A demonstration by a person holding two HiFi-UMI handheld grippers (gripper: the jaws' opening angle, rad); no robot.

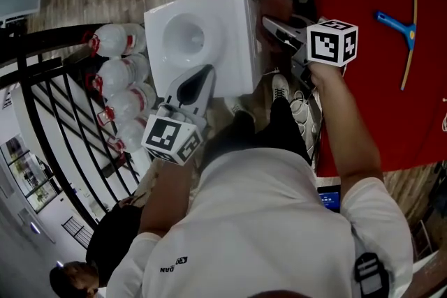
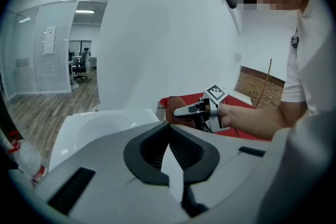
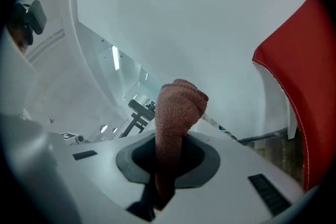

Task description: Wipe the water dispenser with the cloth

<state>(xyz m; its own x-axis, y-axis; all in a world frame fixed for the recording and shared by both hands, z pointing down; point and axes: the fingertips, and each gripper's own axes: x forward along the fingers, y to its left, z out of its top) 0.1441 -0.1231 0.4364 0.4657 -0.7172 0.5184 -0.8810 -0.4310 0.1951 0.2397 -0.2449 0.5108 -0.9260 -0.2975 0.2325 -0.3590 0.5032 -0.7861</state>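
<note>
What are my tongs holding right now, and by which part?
The right tongs pinch the cloth by one end, with the bunched rest sticking out past the tips. The left tongs are shut on nothing.

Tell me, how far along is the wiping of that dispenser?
Done: the right gripper is clamped on the reddish-brown knitted cloth. In hand: cloth held beside the white box-shaped water dispenser. Left: apparently all the wiping; the left gripper hangs shut, empty.

Rough knitted cloth, glossy plastic water dispenser
</note>
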